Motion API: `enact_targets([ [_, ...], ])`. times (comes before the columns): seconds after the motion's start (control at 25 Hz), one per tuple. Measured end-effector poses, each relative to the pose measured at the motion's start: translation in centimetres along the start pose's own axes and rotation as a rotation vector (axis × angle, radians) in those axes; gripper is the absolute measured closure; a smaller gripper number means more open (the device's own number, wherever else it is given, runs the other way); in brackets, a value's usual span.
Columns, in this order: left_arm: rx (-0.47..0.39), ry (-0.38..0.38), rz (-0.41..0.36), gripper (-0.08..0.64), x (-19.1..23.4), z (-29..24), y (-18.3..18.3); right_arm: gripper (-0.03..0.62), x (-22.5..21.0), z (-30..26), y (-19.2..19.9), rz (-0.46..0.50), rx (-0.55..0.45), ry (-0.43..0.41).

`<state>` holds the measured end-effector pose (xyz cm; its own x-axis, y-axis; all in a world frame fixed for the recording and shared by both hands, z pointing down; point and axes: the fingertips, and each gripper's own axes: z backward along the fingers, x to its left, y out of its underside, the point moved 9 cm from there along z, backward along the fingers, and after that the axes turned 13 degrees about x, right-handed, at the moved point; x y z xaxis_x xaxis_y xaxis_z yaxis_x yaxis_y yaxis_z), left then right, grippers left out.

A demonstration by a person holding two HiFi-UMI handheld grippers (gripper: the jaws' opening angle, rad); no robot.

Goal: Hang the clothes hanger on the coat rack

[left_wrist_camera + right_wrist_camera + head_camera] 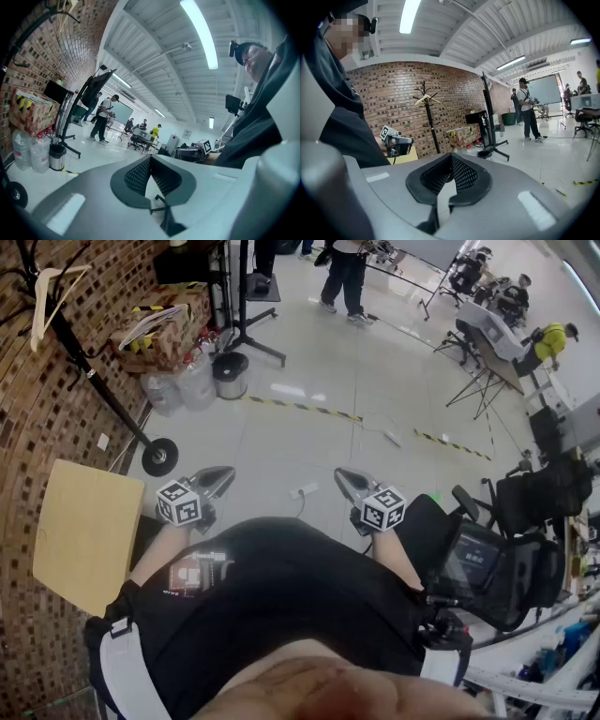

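Head view: pale clothes hanger (40, 310) sits high on the black coat rack (94, 381) at upper left, against the brick wall (19, 427), one arm angled down along the pole. Right gripper view agrees, with the hanger (427, 99) perched near the top of the rack (433, 126) and nothing touching it. Both tools are held low, close to the person's waist and well apart from the rack. Left gripper (223, 474): jaws together, nothing between them. Right gripper (343, 476): jaws likewise pressed together and empty. Floor by the rack's foot holds a cardboard box (164, 329), water bottles (178, 385) and a small bin (230, 373). Judgement — the hanging step looks done, hanger seated and released. Next move calls for little: a check that the hook sits firm, since its exact seat is too small to read.
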<state>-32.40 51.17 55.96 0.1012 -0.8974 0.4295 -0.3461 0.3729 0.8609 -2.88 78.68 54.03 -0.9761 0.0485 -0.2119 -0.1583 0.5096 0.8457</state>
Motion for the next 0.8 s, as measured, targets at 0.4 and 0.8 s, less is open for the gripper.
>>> enact_targets([
  [0.4, -0.020, -0.055, 0.052, 0.558, -2.8, -3.6, 1.1, 0.578, -4.8, 1.8, 0.0, 0.036, 0.013, -0.020],
  [0.8, -0.001, -0.025, 0.086, 0.558, 4.8, -5.4, -1.1, 0.578, -8.2, -3.8, -2.3, -0.002, 0.041, 0.015],
])
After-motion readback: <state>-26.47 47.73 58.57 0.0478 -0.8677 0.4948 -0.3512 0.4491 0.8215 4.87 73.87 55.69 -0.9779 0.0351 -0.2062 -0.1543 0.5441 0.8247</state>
